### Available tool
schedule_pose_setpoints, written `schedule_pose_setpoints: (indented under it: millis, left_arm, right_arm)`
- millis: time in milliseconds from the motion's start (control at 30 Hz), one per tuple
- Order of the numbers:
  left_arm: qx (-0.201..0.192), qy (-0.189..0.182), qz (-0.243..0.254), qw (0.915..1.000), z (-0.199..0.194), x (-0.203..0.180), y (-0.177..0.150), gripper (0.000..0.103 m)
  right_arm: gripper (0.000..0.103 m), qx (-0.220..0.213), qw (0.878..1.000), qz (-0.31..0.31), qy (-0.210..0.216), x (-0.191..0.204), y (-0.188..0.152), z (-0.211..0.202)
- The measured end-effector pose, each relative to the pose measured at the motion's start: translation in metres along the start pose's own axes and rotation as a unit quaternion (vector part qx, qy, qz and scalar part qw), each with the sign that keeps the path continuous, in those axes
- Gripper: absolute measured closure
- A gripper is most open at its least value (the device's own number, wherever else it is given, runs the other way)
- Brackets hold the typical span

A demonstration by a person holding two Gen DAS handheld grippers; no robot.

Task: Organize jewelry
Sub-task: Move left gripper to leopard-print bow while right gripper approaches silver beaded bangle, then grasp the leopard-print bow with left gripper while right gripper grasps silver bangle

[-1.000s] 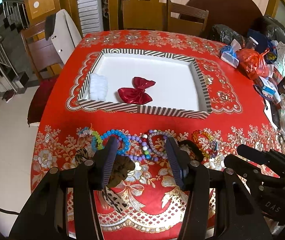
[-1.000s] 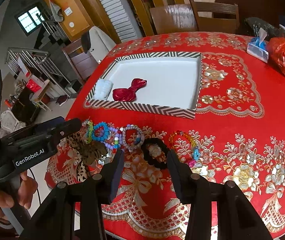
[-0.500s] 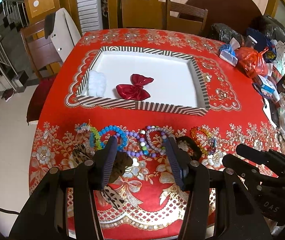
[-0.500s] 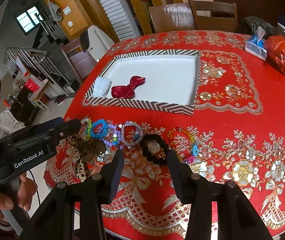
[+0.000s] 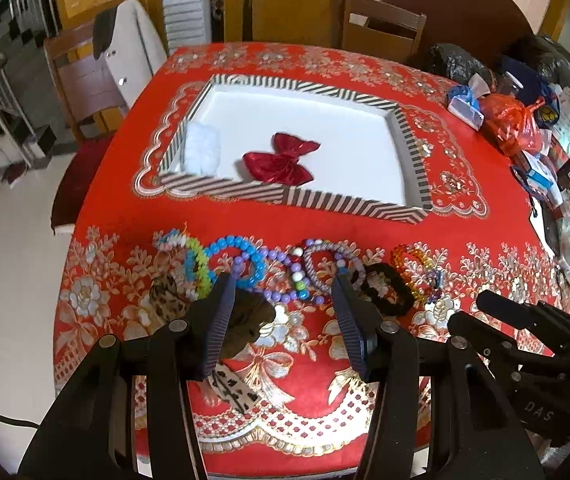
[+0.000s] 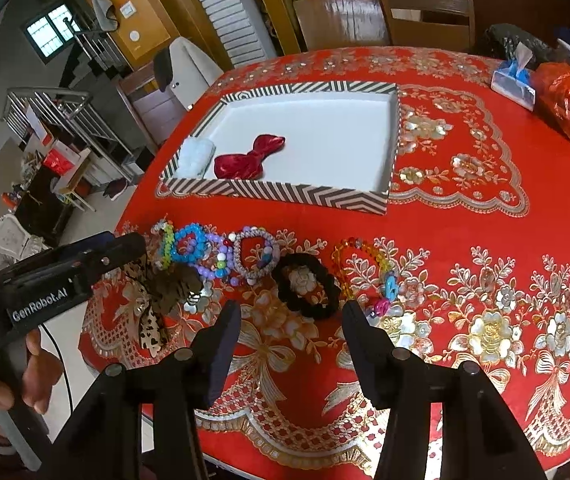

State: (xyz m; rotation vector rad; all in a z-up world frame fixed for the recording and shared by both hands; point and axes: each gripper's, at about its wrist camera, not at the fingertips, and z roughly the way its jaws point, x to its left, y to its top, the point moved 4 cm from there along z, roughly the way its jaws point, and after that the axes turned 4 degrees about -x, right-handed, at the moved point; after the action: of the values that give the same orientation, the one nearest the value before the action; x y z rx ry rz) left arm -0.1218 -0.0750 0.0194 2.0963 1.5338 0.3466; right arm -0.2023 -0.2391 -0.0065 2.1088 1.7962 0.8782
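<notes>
A row of jewelry lies on the red cloth near the table's front: a blue bead bracelet (image 5: pixel 241 258), a purple bead bracelet (image 5: pixel 285 280), a grey-lilac bracelet (image 6: pixel 255 254), a black scrunchie (image 6: pixel 309 285) and a rainbow bead bracelet (image 6: pixel 361 260). A leopard-print bow (image 5: pixel 247 320) rests against the inner side of my left gripper's left finger. My left gripper (image 5: pixel 283 304) stands open over the beads. My right gripper (image 6: pixel 291 312) hovers just short of the black scrunchie, its jaws opening with nothing between them. The striped tray (image 5: pixel 349 204) holds a red bow (image 5: pixel 279 160) and a white fluffy piece (image 5: pixel 203 148).
Bags, a tissue pack (image 6: pixel 513 84) and an orange plastic bag (image 6: pixel 569 100) crowd the table's right side. Wooden chairs (image 6: pixel 425 16) stand behind the table. The table's front edge curves just below both grippers. A hand (image 6: pixel 1 380) holds the left gripper's handle.
The right gripper's jaws have spread a little wider. Both views have crept slightly; the jewelry lies as before.
</notes>
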Motion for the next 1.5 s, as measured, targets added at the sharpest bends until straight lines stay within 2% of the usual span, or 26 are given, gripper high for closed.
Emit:
schedule_pose_setpoints:
  millis: [167, 333, 567, 833, 933, 1067, 1267, 1333, 1433, 1500]
  left_arm:
    - [0.030, 0.002, -0.032, 0.9990, 0.012, 0.024, -0.010, 0.053]
    - [0.060, -0.011, -0.063, 0.9962, 0.026, 0.037, -0.016, 0.053]
    - [0.060, -0.003, -0.105, 0.9926, 0.028, 0.066, -0.009, 0.053]
    - [0.074, -0.015, -0.185, 0.9798, 0.025, 0.115, -0.013, 0.053]
    - [0.081, -0.027, -0.185, 0.9790, 0.019, 0.119, -0.021, 0.053]
    - [0.096, -0.035, -0.183, 0.9777, 0.018, 0.117, -0.039, 0.040]
    - [0.125, -0.032, -0.168, 0.9772, 0.042, 0.101, -0.060, 0.040]
    - [0.131, -0.020, -0.159, 0.9783, 0.050, 0.097, -0.062, 0.040]
    - [0.134, -0.006, -0.146, 0.9802, 0.060, 0.094, -0.063, 0.040]
    - [0.133, -0.007, -0.148, 0.9801, 0.066, 0.094, -0.062, 0.040]
  right_arm:
    - [0.053, 0.019, 1.000, 0.011, -0.007, -0.011, -0.010, 0.014]
    - [0.053, 0.028, 0.999, 0.023, -0.010, -0.023, -0.015, 0.032]
    - [0.053, 0.028, 0.999, 0.031, -0.004, -0.027, -0.013, 0.036]
    - [0.053, 0.022, 0.999, -0.007, 0.024, -0.005, 0.013, 0.055]
    - [0.053, 0.031, 0.999, -0.027, 0.031, 0.004, 0.024, 0.069]
    - [0.053, 0.040, 0.997, -0.047, 0.038, 0.012, 0.032, 0.084]
    - [0.053, 0.050, 0.996, -0.060, 0.036, 0.012, 0.035, 0.097]
    - [0.053, 0.058, 0.996, -0.061, 0.036, 0.011, 0.035, 0.101]
    - [0.058, 0.062, 0.995, -0.071, 0.037, 0.014, 0.038, 0.107]
    - [0.065, 0.066, 0.994, -0.081, 0.038, 0.018, 0.039, 0.113]
